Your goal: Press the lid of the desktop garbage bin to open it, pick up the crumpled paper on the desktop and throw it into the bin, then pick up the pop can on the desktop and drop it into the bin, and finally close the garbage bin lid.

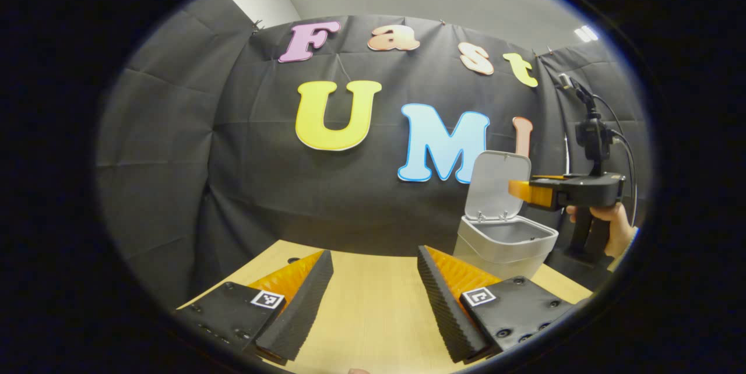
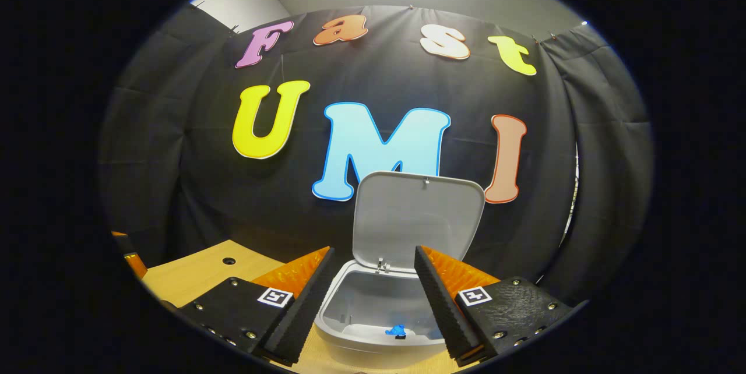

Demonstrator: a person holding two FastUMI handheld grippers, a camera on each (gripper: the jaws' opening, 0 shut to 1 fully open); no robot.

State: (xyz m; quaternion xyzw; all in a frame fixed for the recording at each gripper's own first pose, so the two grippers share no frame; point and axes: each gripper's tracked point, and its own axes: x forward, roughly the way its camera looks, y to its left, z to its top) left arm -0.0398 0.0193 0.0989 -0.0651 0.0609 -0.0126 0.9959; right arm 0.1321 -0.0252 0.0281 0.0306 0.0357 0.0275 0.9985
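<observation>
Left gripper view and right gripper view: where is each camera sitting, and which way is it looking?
Left gripper view: rides the left tool, low over the wooden table, facing the booth wall; the right tool and a hand appear beside the bin.
Right gripper view: rides the right tool, looking into the bin under its raised lid.
Shared: bin, lid, table, wall.

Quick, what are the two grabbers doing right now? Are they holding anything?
Left gripper: open, holding nothing, over the wooden table.
Right gripper: open, holding nothing, right in front of the bin, whose lid stands up.
</observation>
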